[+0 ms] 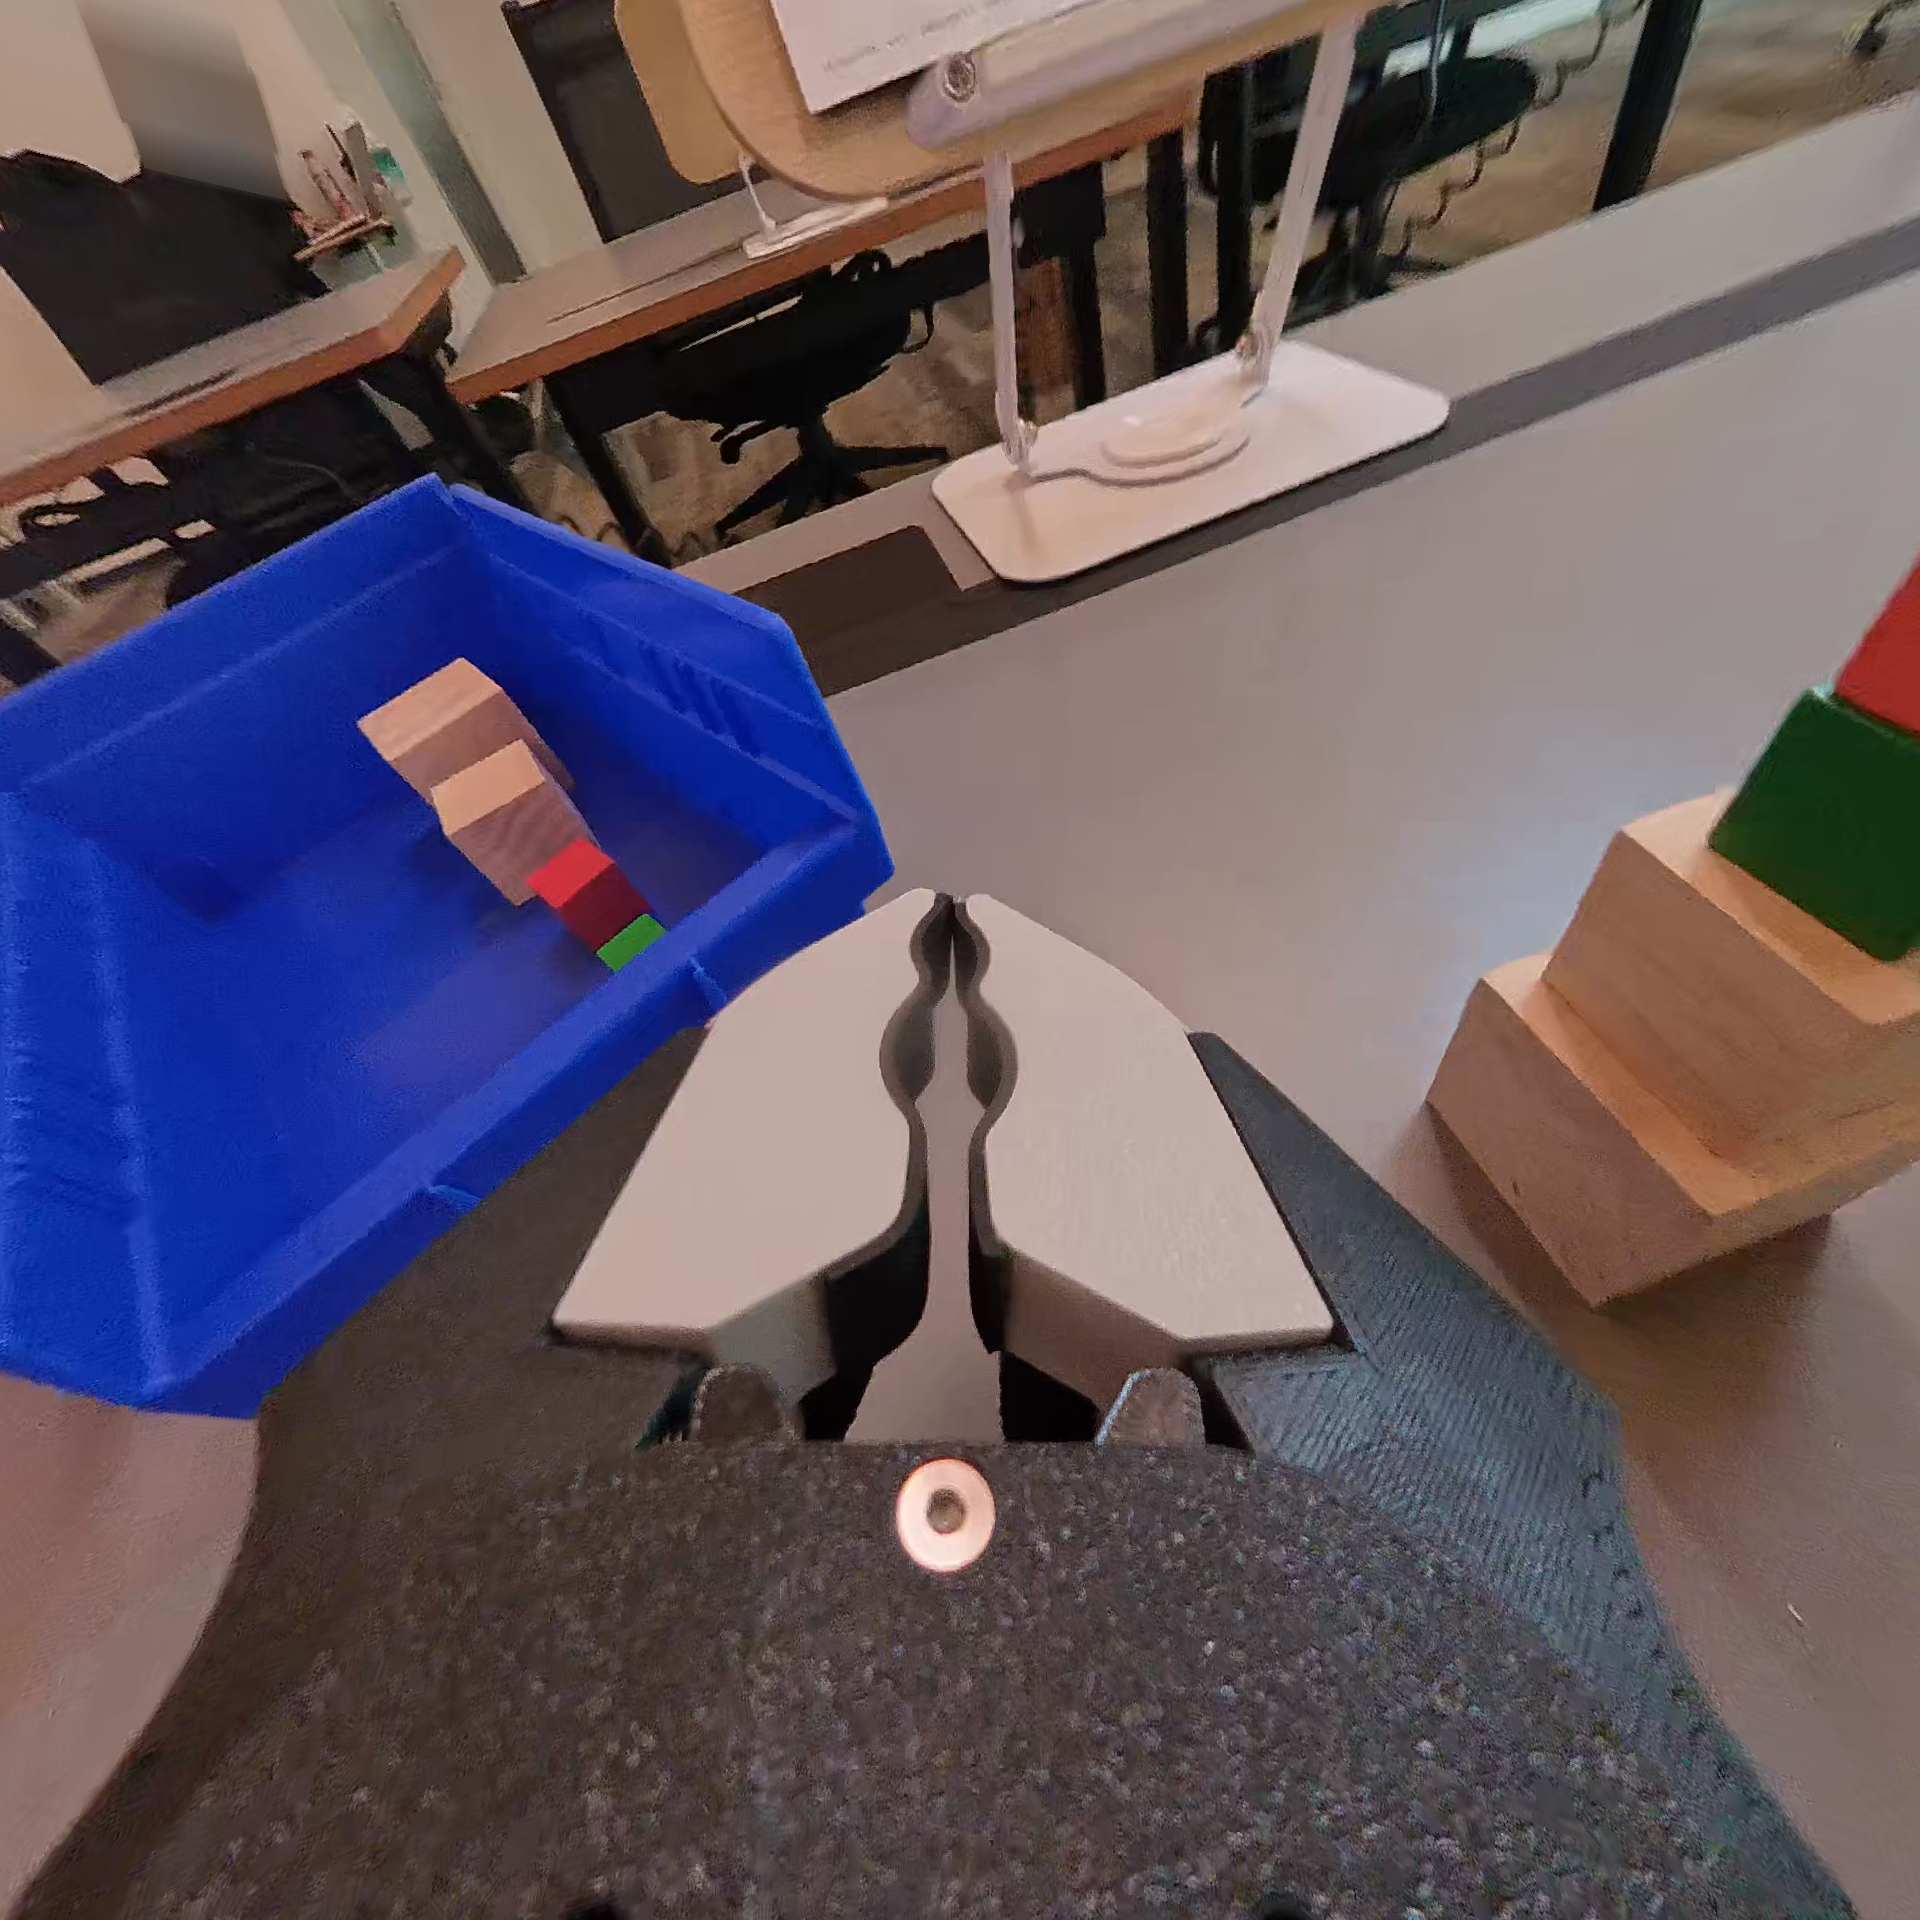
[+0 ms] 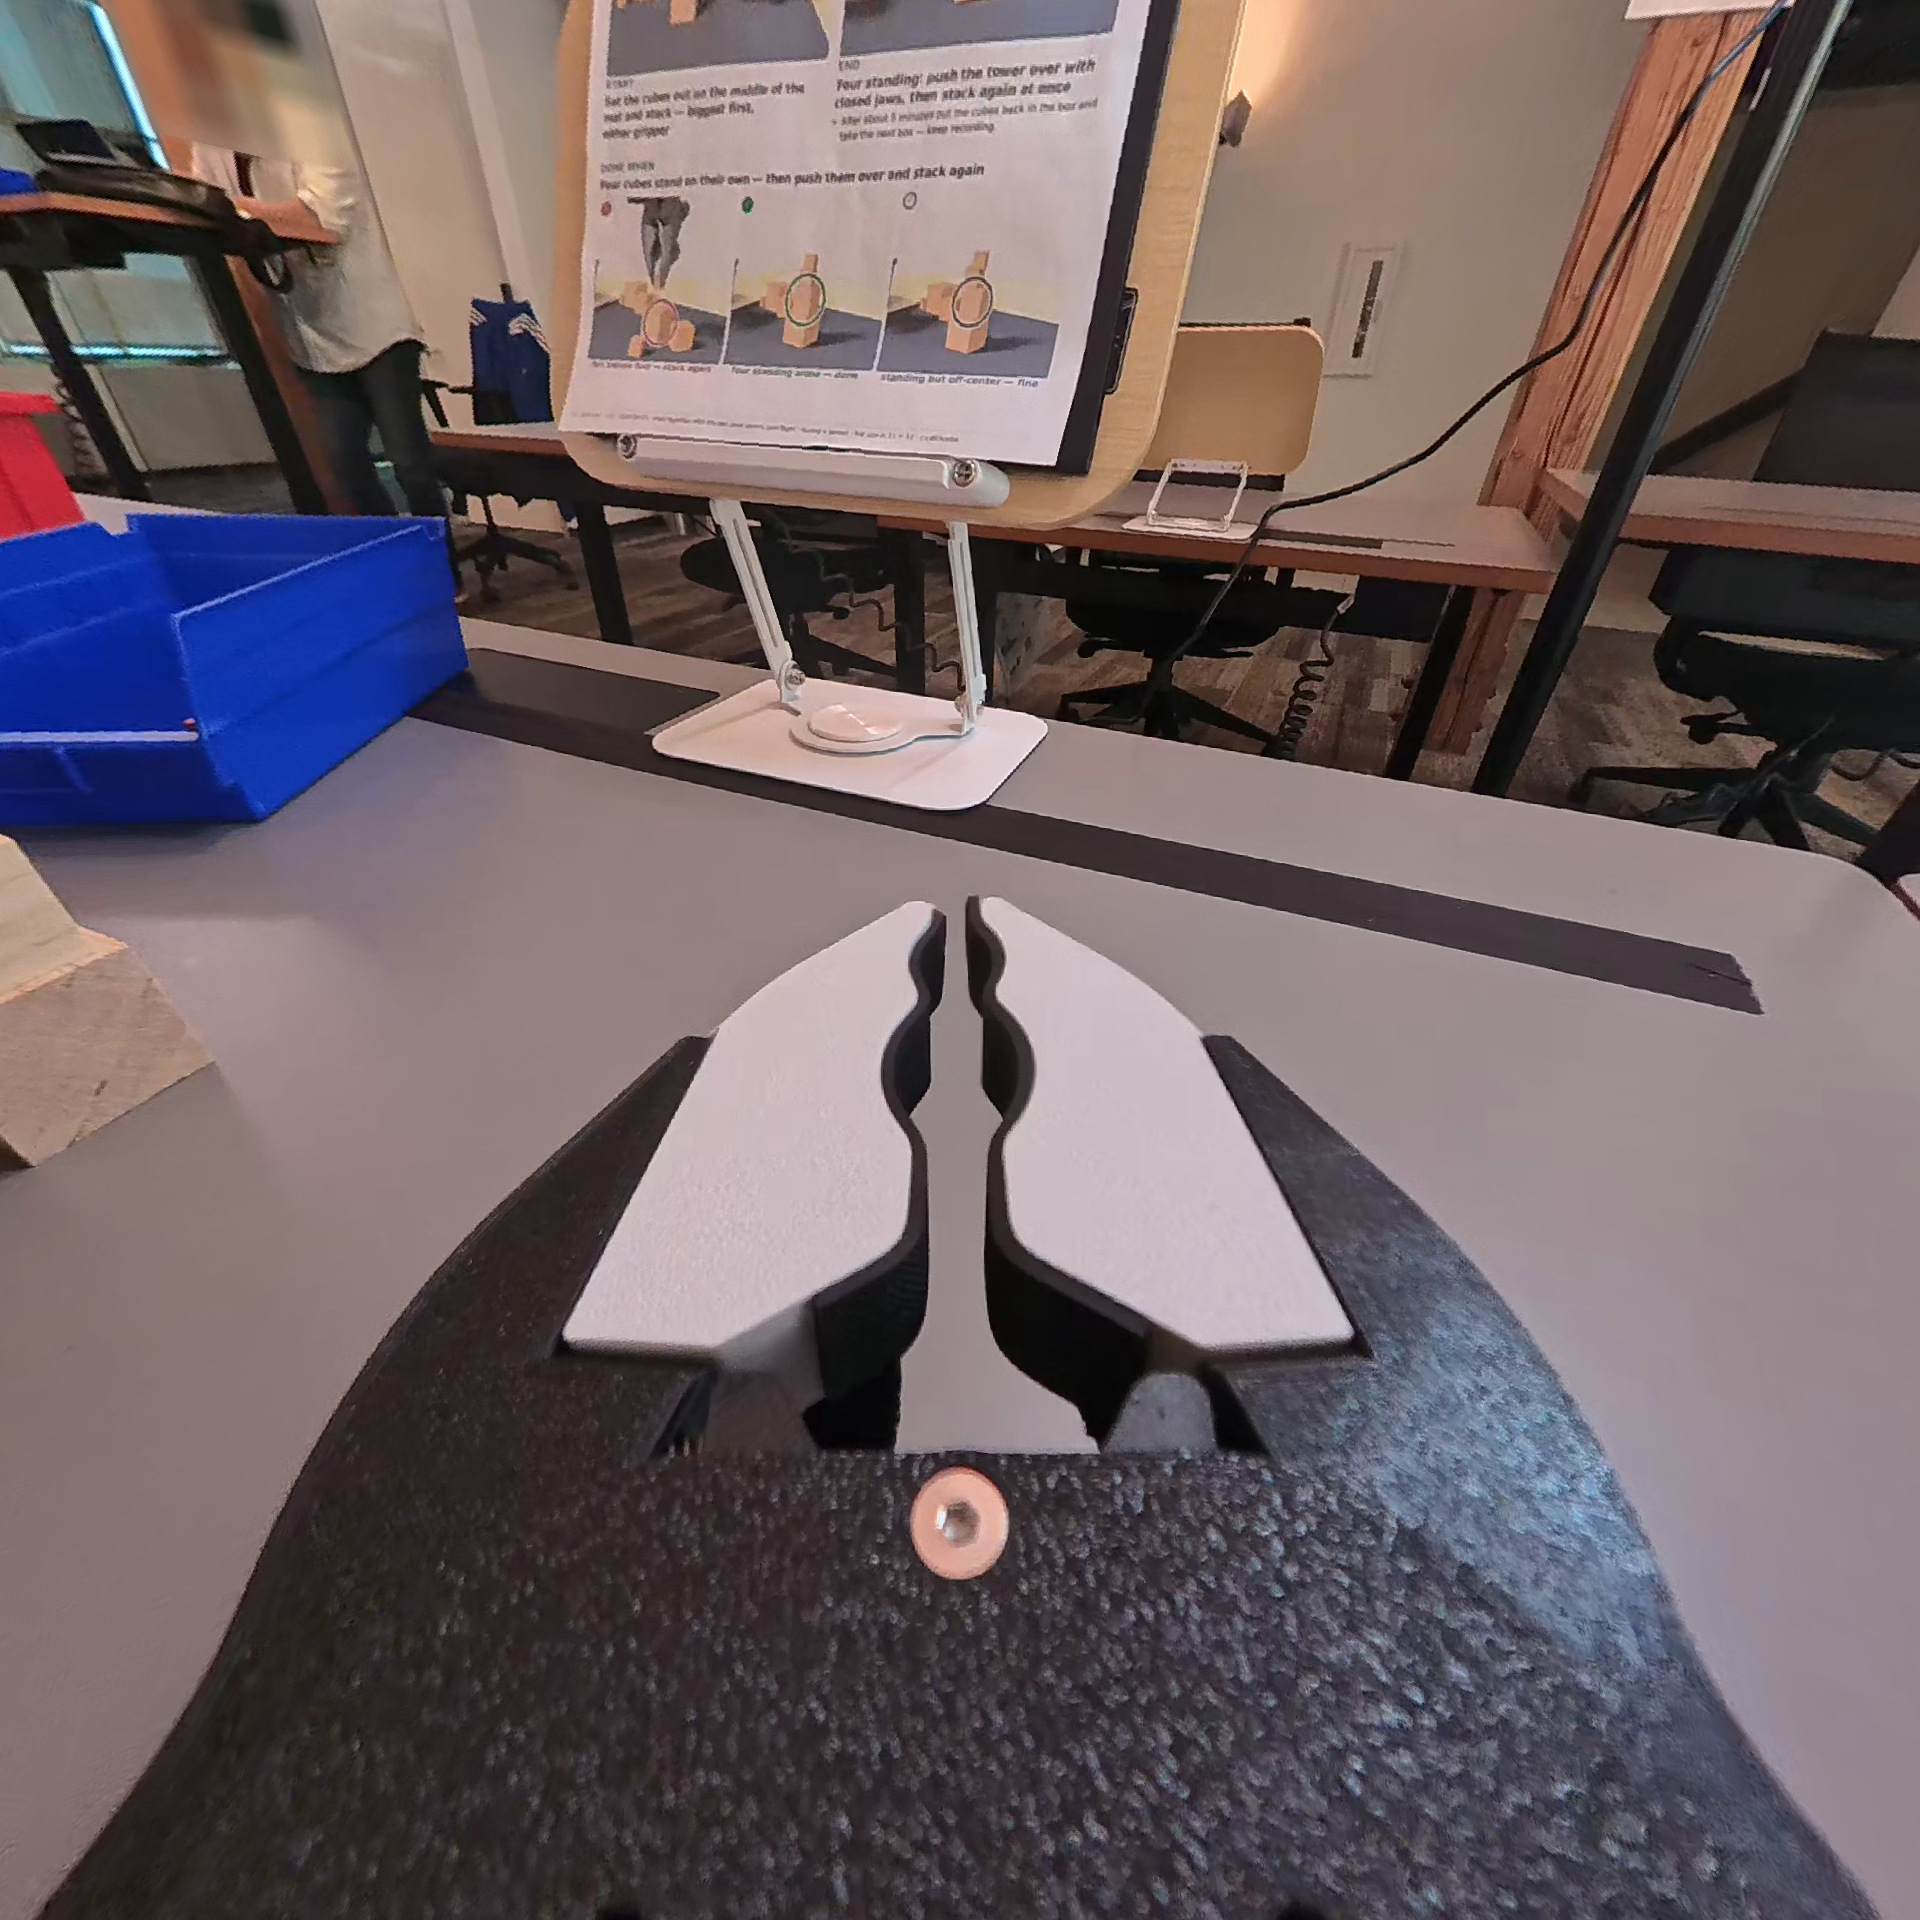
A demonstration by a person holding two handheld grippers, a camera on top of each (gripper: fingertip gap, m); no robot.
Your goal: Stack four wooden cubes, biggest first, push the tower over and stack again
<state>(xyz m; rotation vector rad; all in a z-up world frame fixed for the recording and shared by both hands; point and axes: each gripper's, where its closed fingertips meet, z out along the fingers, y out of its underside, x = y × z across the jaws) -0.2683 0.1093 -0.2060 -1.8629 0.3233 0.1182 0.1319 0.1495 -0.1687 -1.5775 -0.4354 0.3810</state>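
Observation:
A tower of cubes stands at the right edge of the left wrist view: a large wooden cube (image 1: 1621, 1143) at the bottom, a smaller wooden cube (image 1: 1714, 977) on it, then a green cube (image 1: 1829, 821) and a red cube (image 1: 1886, 665). My left gripper (image 1: 951, 914) is shut with nothing between its tips, left of the tower and apart from it. The right wrist view shows the tower's two wooden cubes (image 2: 73, 1049) at its left edge. My right gripper (image 2: 956, 920) is shut to a thin slit, holds nothing, and hovers over the bare grey table (image 2: 1455, 1091).
A blue bin (image 1: 260, 1039) stands left of my left gripper and holds two wooden cubes (image 1: 488, 779), a red cube (image 1: 582, 883) and a green one (image 1: 629, 940). It also shows in the right wrist view (image 2: 260, 644). A white stand (image 2: 862, 748) with an instruction sheet is at the table's back. About 40 centimeters separates my left fingertips from my right.

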